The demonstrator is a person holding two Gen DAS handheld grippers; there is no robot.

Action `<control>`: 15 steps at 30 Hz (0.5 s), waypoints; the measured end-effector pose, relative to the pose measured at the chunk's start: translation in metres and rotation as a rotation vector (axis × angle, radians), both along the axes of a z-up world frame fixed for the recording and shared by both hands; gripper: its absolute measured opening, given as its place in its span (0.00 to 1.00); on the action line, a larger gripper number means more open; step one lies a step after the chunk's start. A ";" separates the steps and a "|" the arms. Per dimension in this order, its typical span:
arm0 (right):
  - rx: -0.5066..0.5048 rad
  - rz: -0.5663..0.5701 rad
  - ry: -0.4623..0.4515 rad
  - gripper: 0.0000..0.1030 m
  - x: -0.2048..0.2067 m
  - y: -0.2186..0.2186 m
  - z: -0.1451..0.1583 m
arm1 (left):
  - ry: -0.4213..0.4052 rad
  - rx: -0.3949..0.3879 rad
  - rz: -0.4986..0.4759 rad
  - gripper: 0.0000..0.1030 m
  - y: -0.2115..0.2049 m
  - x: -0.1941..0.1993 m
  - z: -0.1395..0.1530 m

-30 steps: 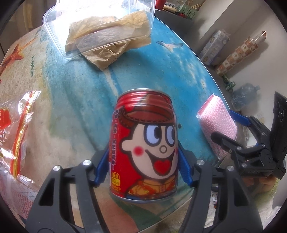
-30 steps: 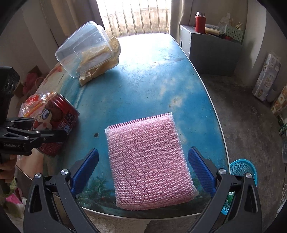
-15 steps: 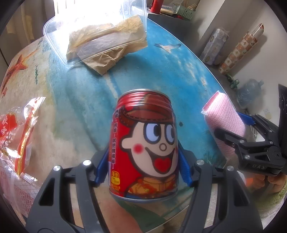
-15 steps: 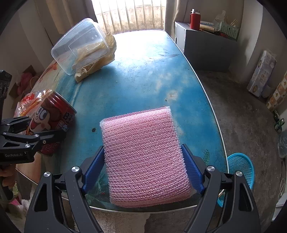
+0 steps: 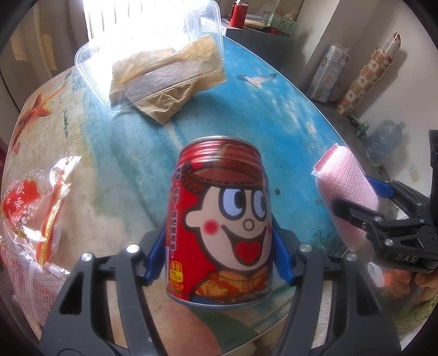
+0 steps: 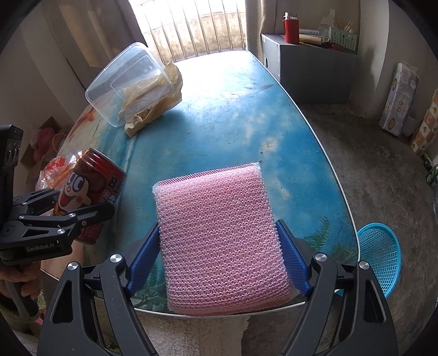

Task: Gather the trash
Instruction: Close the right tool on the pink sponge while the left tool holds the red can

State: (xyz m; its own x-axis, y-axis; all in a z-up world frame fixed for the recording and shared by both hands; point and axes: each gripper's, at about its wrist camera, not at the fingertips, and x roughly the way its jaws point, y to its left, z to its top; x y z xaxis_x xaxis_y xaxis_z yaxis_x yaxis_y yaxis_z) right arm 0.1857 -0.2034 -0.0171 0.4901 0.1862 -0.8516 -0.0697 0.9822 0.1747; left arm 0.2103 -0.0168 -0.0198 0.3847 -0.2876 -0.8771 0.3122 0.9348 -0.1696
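My left gripper (image 5: pixel 219 263) is shut on a red drink can (image 5: pixel 221 227) with a cartoon face, held upright at the table's near edge; the can also shows in the right wrist view (image 6: pixel 87 191). My right gripper (image 6: pixel 219 260) is shut on a pink mesh sponge (image 6: pixel 219 241), its blue pads pressing both sides; the sponge also shows in the left wrist view (image 5: pixel 345 197). A clear plastic box (image 5: pixel 147 54) with crumpled brown paper (image 5: pixel 169 82) lies tipped at the table's far side. A red-printed clear wrapper (image 5: pixel 35 208) lies at the left.
The table (image 6: pixel 232 115) has a blue sea-print top with a glass edge. A blue mesh basket (image 6: pixel 380 257) stands on the floor at the right. A grey cabinet (image 6: pixel 309 68) with a red flask (image 6: pixel 290 23) stands beyond the table.
My right gripper has closed on the pink sponge, which was lying between open pads a second ago. The left gripper keeps its hold on the can.
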 end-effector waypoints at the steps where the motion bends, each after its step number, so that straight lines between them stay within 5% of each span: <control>1: 0.002 0.000 -0.002 0.77 0.000 0.000 0.001 | -0.005 0.002 0.000 0.60 0.000 0.000 0.001; 15: 0.008 -0.002 -0.019 0.77 -0.004 0.000 0.003 | -0.056 0.035 0.000 0.60 -0.001 -0.008 0.014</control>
